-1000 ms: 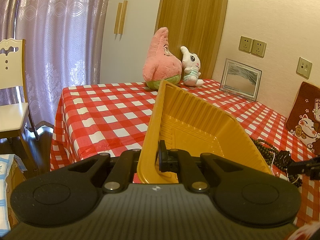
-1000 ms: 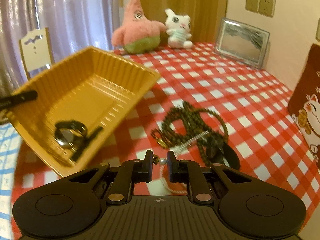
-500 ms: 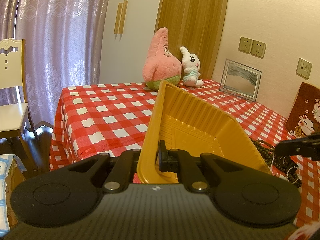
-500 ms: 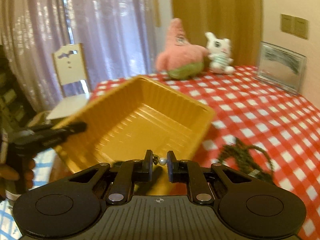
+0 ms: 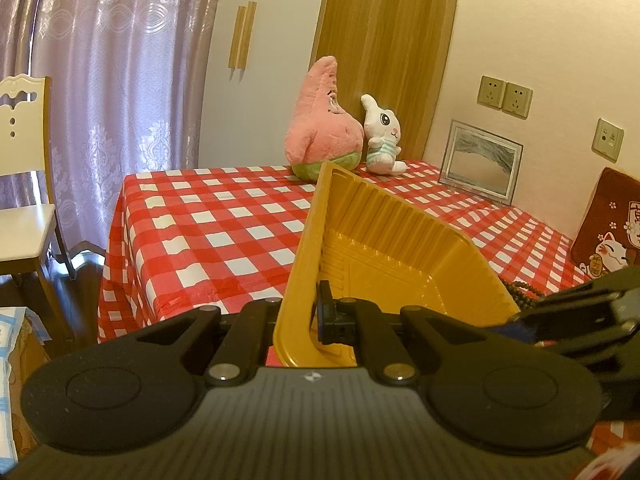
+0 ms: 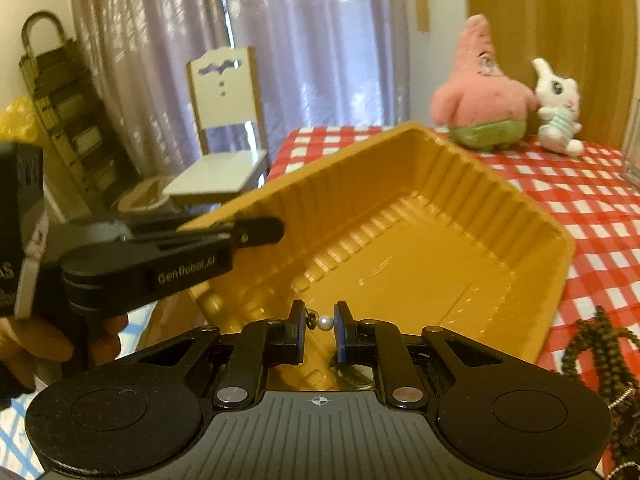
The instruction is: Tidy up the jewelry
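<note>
A yellow ribbed plastic tray (image 5: 400, 248) is held tilted off the table's near edge. My left gripper (image 5: 316, 304) is shut on its near rim, one finger inside and one outside. In the right wrist view the tray (image 6: 420, 248) fills the middle, with the left gripper (image 6: 256, 230) clamped on its left rim. My right gripper (image 6: 319, 316) hovers over the tray's near side, shut on a pearl bracelet (image 6: 325, 323); only one white pearl and a small dark charm show between the pads. A dark bead necklace (image 6: 596, 344) lies on the cloth to the right.
The table has a red-and-white checked cloth (image 5: 208, 216). A pink plush star (image 5: 320, 128), a white plush rabbit (image 5: 380, 136) and a picture frame (image 5: 480, 164) stand at the back. A white chair (image 6: 224, 132) stands left of the table. A red cat cushion (image 5: 612, 224) leans at the right.
My right gripper has swung left with the pearl bracelet, from above the jewelry on the cloth to over the tray. The left gripper and tray have stayed still.
</note>
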Tool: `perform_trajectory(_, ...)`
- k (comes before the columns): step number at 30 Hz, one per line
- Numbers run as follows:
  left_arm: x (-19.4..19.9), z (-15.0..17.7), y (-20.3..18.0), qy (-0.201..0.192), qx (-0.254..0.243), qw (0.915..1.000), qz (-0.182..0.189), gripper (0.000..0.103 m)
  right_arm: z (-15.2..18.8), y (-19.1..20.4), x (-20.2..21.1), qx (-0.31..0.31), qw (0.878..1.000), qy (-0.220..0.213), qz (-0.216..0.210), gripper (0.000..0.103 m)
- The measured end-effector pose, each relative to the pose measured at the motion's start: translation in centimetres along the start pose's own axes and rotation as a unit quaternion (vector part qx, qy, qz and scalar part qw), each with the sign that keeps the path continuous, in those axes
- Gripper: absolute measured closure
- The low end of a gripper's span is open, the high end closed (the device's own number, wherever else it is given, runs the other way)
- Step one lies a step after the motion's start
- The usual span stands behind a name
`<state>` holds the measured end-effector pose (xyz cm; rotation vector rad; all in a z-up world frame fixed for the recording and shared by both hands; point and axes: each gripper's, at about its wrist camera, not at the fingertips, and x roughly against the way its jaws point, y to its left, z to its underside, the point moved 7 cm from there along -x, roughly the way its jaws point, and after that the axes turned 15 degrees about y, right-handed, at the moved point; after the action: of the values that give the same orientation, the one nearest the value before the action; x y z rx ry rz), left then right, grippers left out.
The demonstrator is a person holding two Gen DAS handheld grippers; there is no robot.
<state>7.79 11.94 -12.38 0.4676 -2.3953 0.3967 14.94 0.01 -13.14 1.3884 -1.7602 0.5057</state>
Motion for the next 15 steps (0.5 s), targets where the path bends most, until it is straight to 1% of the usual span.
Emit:
perform_trajectory(5,0.0,0.0,0.0,0.0,0.0,1.0,0.0,0.098,-0.1,-0.4,-0.9,-0.007,1.0,0.007,-0.003,0.088)
perform_trajectory(7,0.0,0.0,0.0,0.0,0.0,1.0,0.0,0.098,-0.2,-0.5,-0.7,-0.013,1.0,0.007,-0.005,0.085)
perform_trajectory(8,0.0,0.0,0.0,0.0,0.0,1.0,0.0,0.098,-0.2,-0.7,-0.6,-0.015,1.0,0.006,-0.005,0.079)
perform_trajectory(9,-0.1,0.0,0.0,0.001,0.0,1.0,-0.001,0.098,-0.3,-0.8,-0.3,-0.018,1.0,0.003,-0.004,0.07)
perform_trajectory(10,-0.1,0.0,0.0,0.001,0.001,1.0,-0.001,0.098,-0.4,-0.8,0.0,-0.021,1.0,-0.002,-0.002,0.064)
perform_trajectory(11,-0.1,0.0,0.1,0.001,0.001,1.0,-0.002,0.098,-0.4,-0.9,0.4,-0.025,1.0,-0.007,-0.002,0.055)
perform_trajectory(12,-0.1,-0.1,0.0,0.001,0.001,1.0,-0.002,0.098,-0.4,-1.0,0.7,-0.029,1.0,-0.012,-0.003,0.053)
perform_trajectory(15,-0.2,-0.2,0.0,0.001,0.0,1.0,-0.002,0.098,-0.5,-1.3,1.5,-0.038,0.999,-0.018,-0.001,0.052)
